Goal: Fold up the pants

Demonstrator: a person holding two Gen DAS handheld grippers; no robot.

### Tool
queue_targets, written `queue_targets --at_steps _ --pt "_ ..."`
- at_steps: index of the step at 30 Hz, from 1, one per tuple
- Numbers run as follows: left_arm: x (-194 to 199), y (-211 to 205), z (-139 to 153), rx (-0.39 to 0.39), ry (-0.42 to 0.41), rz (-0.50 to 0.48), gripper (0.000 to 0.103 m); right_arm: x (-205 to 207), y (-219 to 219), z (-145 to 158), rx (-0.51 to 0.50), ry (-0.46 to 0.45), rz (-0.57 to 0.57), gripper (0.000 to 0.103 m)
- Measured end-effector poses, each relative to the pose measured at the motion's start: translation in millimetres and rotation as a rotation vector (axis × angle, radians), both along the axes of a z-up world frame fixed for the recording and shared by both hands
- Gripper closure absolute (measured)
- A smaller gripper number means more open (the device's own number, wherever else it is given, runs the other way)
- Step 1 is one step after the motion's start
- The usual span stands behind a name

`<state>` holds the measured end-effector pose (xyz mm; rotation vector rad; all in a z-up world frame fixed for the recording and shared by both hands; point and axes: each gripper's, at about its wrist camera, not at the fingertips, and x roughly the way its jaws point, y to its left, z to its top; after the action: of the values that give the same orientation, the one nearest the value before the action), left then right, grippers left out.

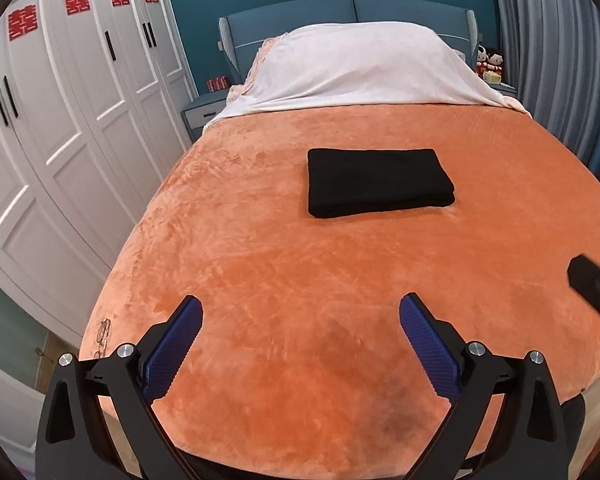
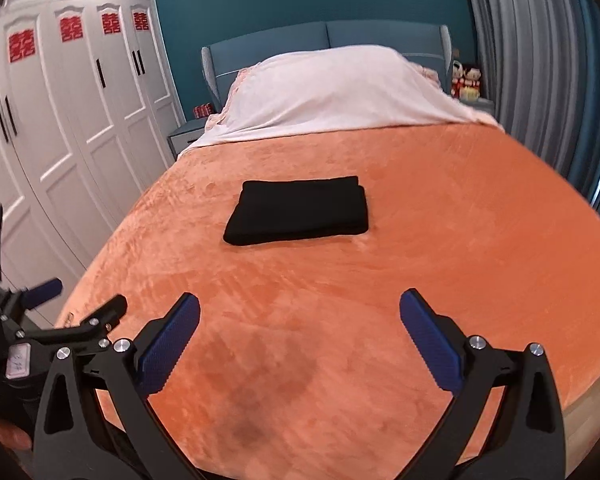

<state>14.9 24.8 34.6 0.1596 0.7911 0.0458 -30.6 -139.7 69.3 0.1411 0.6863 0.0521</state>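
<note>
The black pants lie folded into a flat rectangle in the middle of the orange bed cover; they also show in the right wrist view. My left gripper is open and empty, held well back from the pants above the near part of the bed. My right gripper is open and empty too, equally far back. The right gripper's body shows at the right edge of the left wrist view. The left gripper shows at the left of the right wrist view.
A white sheet covers the pillows by the blue headboard. White wardrobes stand along the left. Grey curtains hang at the right. Nightstands flank the bed, with dolls on the right one. Glasses lie near the bed's left corner.
</note>
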Motion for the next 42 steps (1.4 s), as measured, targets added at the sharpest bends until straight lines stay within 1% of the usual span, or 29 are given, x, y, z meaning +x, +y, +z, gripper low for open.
queue_targets --at_steps 2,5,8,14,19,31,42 --pt "-1 0 0 -0.002 0.003 0.002 0.005 -4 6 -1 -0.032 -0.004 -0.005 0.005" --pt "-1 2 0 -0.015 0.002 0.002 0.005 -7 10 -3 -0.046 -0.006 -0.009 0.005" --pt "-2 4 2 -0.033 -0.005 0.004 0.005 -9 11 -4 -0.037 -0.004 -0.015 0.005" --pt "-4 8 1 -0.045 -0.006 0.014 0.005 -8 10 -6 -0.031 -0.001 -0.021 0.005" --pt "-4 7 -2 -0.041 0.004 0.011 0.005 -9 10 -7 -0.03 -0.003 -0.023 0.005" --pt "-6 6 -1 -0.041 0.0 0.006 0.005 -11 12 -9 -0.024 -0.006 -0.025 0.005" --pt "-8 5 0 -0.043 -0.001 0.006 0.005 -17 18 -5 -0.024 -0.006 -0.023 0.005"
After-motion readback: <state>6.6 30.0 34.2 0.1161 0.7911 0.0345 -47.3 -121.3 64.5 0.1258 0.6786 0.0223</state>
